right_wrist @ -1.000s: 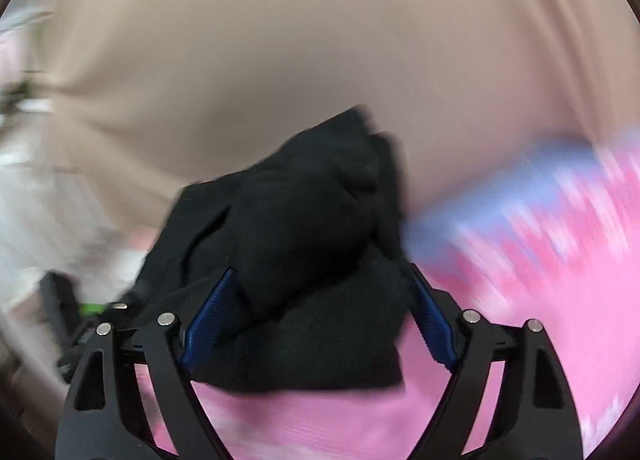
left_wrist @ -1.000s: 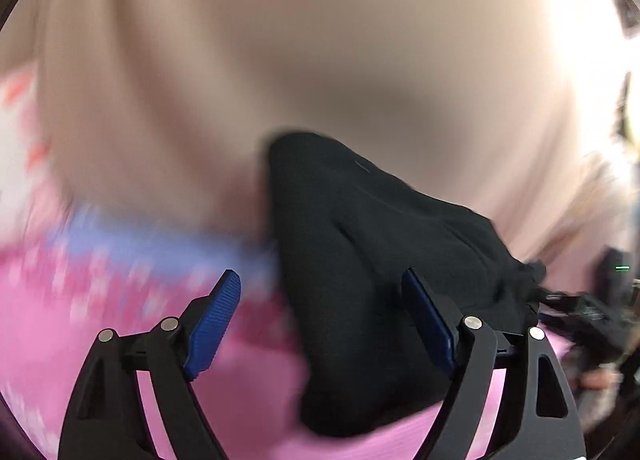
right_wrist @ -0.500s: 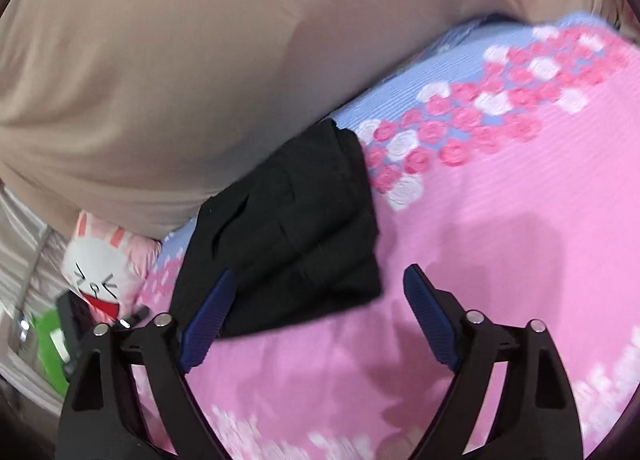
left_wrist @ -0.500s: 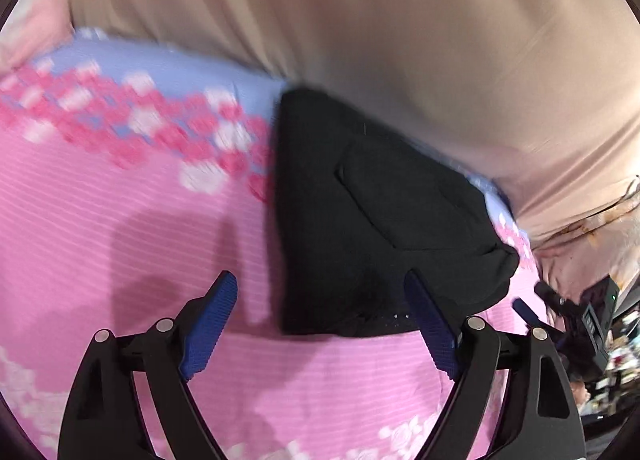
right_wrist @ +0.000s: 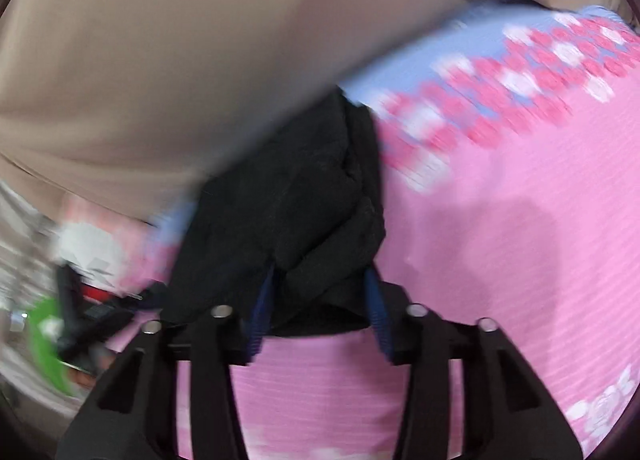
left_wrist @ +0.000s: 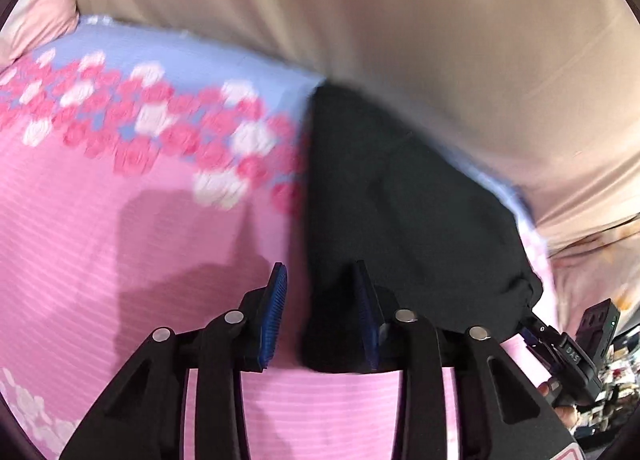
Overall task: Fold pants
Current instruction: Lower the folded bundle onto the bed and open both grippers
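Note:
The black pants [left_wrist: 404, 212] lie folded in a compact bundle on the pink floral bedsheet [left_wrist: 132, 228]. My left gripper [left_wrist: 322, 296] has its blue-padded jaws partly closed around the bundle's left near corner; the right pad overlaps the cloth, the left pad is over bare sheet. In the right wrist view the pants [right_wrist: 288, 204] bunch up between the jaws of my right gripper [right_wrist: 320, 284], which has narrowed on the bundle's near right corner and pinches the cloth. Both views are blurred by motion.
A beige cloth or curtain [left_wrist: 400, 20] hangs behind the bed. The other hand-held gripper [left_wrist: 576, 344] shows at the right of the left wrist view. A rabbit plush [right_wrist: 88, 244] and a green object [right_wrist: 50, 344] lie left in the right wrist view.
Both grippers moved in to the bundle's near corners and their jaws narrowed from wide open. The right one now pinches cloth. The bundle looks larger in both views.

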